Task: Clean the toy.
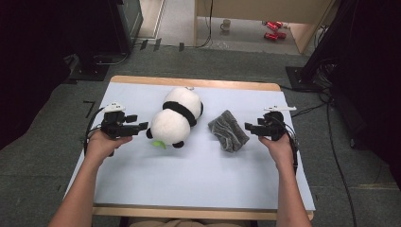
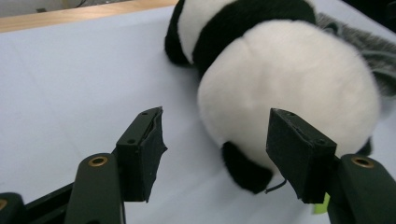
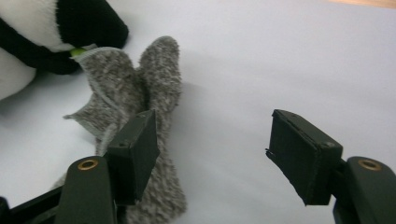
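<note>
Two bare forearms come up from the bottom of the high view, one on each side of the table (image 1: 142,189); each hand holds a black claw tool low over the pale blue cover, and both tools point inward toward the middle.

The left gripper (image 1: 142,126) sits in the left hand (image 1: 101,144), with the wrist straight and the fingers wrapped around the handle; its jaws stand apart with nothing between them. In the left gripper view the left gripper (image 2: 215,154) aims at the round white back end of the toy panda (image 2: 289,88); the panda is just in front of the jaws, and no pad presses on it (one pad overlaps the fur in the picture, but I cannot tell if it touches).

The right gripper (image 1: 248,126) sits in the right hand (image 1: 279,146); its jaws are apart too, and they hold nothing. In the right gripper view the right gripper (image 3: 212,149) hangs by the grey fuzzy cloth (image 3: 140,93); one jaw is over the cloth, the other is over bare cover.

The toy panda (image 1: 177,116) lies in the middle of the table, near the far edge; the grey fuzzy cloth (image 1: 228,131) lies just to its right, a little apart from it. A small green tag (image 1: 160,144) sticks out by the panda's foot; it is too small to read.
</note>
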`<state>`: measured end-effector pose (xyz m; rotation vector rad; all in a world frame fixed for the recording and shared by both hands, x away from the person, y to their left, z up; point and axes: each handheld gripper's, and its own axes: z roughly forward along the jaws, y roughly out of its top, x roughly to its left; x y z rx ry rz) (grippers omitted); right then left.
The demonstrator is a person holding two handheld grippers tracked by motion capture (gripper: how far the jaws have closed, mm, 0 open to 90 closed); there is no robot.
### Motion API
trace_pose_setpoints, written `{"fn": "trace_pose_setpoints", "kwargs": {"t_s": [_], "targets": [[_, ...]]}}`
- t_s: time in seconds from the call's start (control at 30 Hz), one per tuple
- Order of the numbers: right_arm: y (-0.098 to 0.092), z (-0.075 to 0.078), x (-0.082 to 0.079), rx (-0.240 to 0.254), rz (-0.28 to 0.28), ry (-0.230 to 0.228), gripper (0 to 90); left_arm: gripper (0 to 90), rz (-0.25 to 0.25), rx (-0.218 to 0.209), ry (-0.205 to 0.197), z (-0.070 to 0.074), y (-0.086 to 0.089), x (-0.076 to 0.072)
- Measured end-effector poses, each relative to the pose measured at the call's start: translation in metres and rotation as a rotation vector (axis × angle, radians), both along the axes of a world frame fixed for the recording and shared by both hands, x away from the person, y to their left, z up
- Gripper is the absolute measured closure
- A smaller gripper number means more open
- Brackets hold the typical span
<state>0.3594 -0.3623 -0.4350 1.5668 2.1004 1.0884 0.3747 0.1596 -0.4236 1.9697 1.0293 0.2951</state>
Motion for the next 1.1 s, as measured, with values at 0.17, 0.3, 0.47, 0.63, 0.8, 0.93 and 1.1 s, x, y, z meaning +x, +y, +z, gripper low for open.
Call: {"fn": "trace_pose_setpoints", "kwargs": {"t_s": [0.17, 0.3, 0.47, 0.63, 0.8, 0.93, 1.1], "targets": [[-0.011, -0.008, 0.000, -0.008, -0.029, 0.003, 35.2, 37.5, 0.014, 0.016, -0.001, -0.012, 0.011, 0.003], [-0.017, -0.013, -0.001, 0.000, -0.046, 0.004, 36.3, 37.5, 0.022, 0.041, 0.003, -0.022, 0.016, 0.006], [-0.020, -0.018, 0.000, -0.025, -0.052, 0.007, 36.9, 37.7, 0.021, 0.120, 0.008, -0.036, 0.022, 0.009], [-0.033, -0.032, 0.001, -0.034, -0.093, 0.043, 38.6, 37.7, 0.032, 0.124, 0.019, -0.042, 0.026, 0.011], [-0.040, -0.038, 0.001, -0.051, -0.125, 0.052, 38.7, 37.7, 0.046, 0.147, 0.026, -0.052, 0.030, 0.013], [-0.039, -0.045, 0.003, -0.101, -0.119, 0.089, 38.5, 37.8, 0.048, 0.165, 0.045, -0.057, 0.031, 0.014], [-0.037, -0.053, 0.002, -0.160, -0.104, 0.070, 39.9, 37.2, 0.032, 0.206, 0.047, -0.063, 0.030, 0.013]]}}
